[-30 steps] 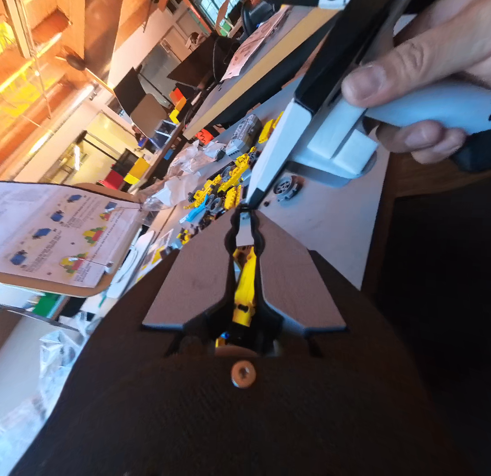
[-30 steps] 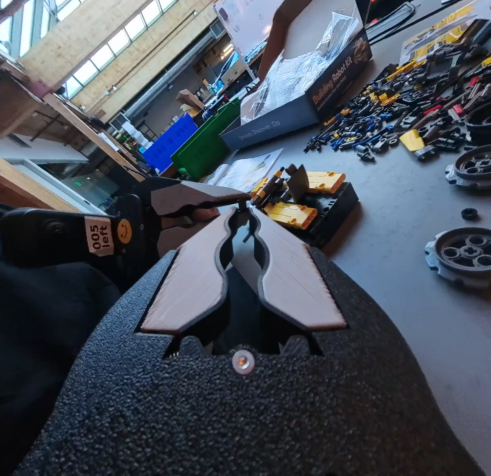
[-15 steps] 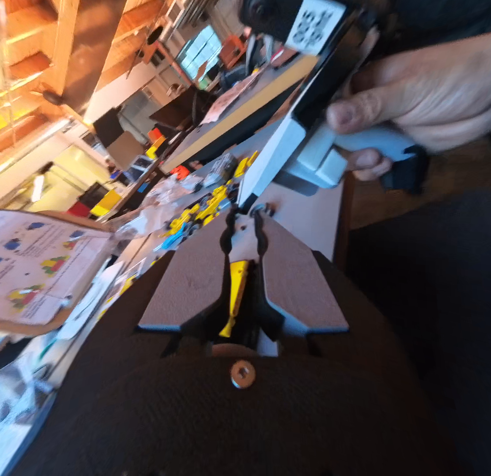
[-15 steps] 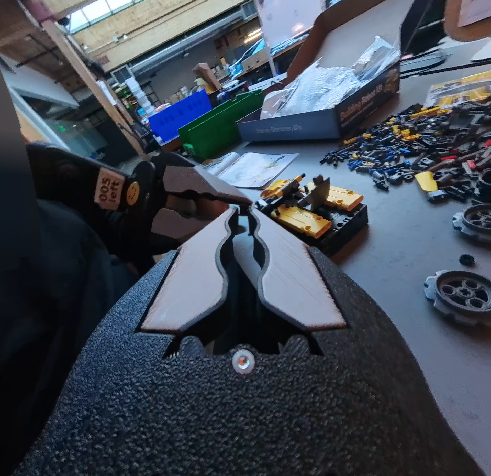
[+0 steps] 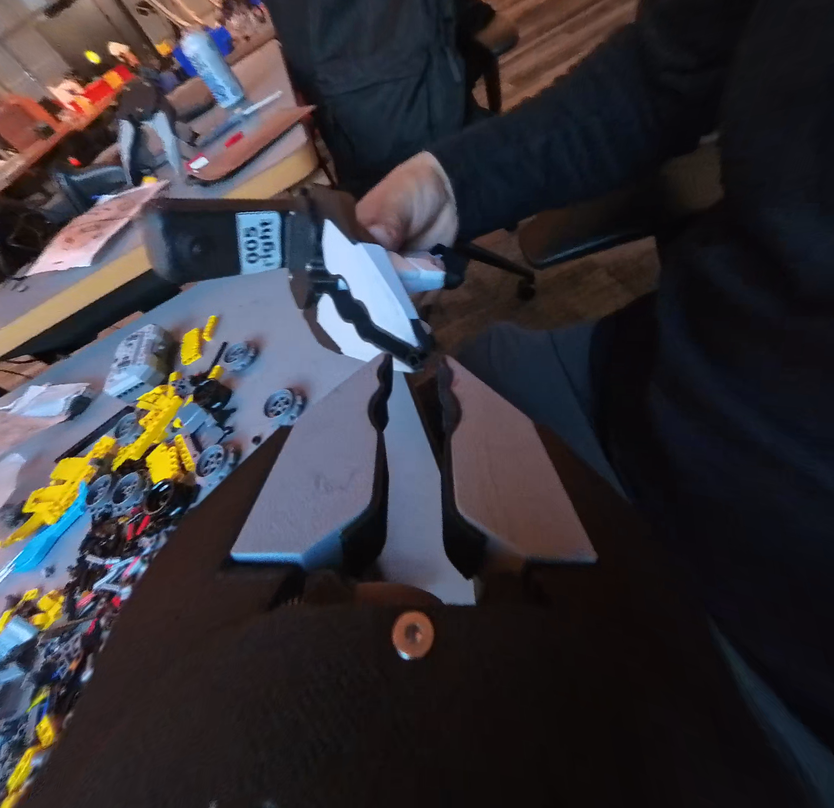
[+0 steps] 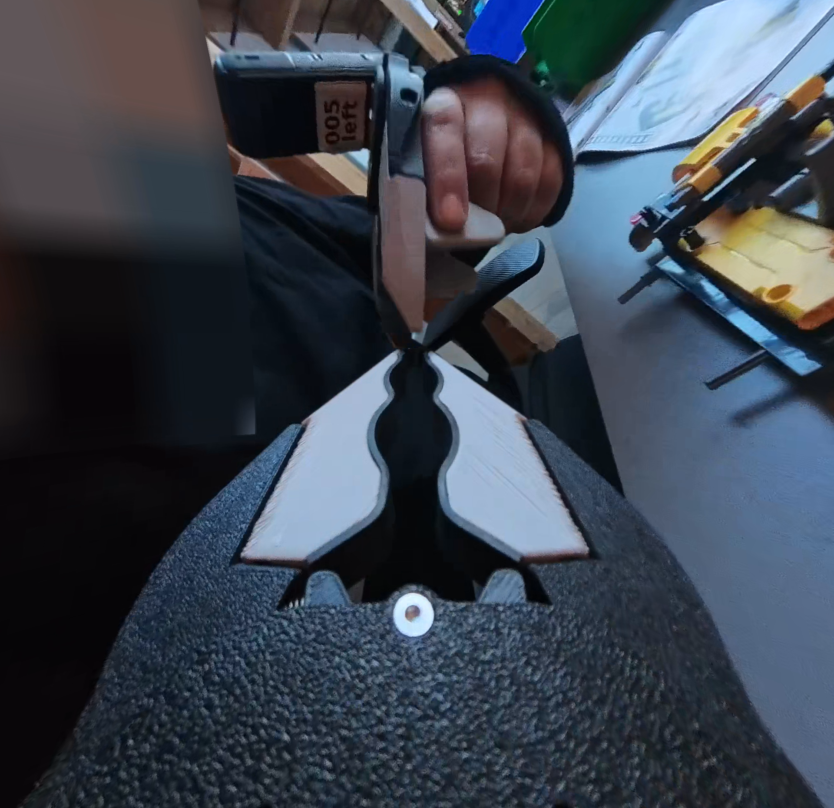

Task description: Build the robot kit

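Tip to tip off the table's (image 5: 271, 308) edge, the left gripper (image 5: 411, 371) stands slightly parted and empty, the right gripper (image 6: 413, 357) nearly together, loose yellow bricks (image 5: 153, 430) at nine o'clock.

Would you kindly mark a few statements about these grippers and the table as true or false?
1. The tips of the left hand-held gripper and the right hand-held gripper are close together. True.
2. The right hand-held gripper is wide open. False: its fingertips nearly touch.
3. Loose yellow bricks lie on the table. True.
4. The left hand-held gripper holds a yellow brick. False: nothing yellow sits between its fingers.
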### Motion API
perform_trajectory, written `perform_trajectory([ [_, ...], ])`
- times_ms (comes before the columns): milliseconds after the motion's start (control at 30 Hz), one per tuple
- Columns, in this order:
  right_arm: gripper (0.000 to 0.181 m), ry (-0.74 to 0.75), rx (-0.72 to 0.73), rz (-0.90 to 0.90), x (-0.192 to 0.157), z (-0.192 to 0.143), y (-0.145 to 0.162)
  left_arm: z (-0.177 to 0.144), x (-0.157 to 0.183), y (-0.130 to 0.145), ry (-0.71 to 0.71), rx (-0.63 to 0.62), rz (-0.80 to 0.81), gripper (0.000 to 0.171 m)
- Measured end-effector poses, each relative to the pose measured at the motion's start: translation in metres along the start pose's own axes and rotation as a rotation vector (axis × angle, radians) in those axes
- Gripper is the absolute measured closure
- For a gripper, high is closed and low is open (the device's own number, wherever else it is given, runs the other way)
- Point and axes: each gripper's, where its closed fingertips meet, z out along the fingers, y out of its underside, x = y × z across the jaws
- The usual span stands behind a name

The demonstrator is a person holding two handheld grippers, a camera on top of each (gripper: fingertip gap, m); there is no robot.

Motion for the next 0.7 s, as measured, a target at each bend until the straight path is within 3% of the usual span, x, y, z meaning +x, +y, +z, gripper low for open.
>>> perform_trajectory([
  [233,0.174,-0.039,-0.059,0.071,0.0,0.008,0.011,0.007,0.01,0.009,0.031,-0.043,0.059,0.162],
  [467,0.174,-0.005,-0.017,0.093,0.009,0.006,0.009,0.009,0.009,0.012,-0.018,-0.052,0.099,0.167],
  [633,0.174,0.106,0.162,-0.024,0.009,-0.005,-0.013,0.003,-0.014,0.008,-0.284,-0.025,0.243,0.168],
  [700,0.174,0.135,0.21,-0.075,0.004,-0.005,-0.017,0.002,-0.016,0.002,-0.344,0.018,0.23,0.167],
])
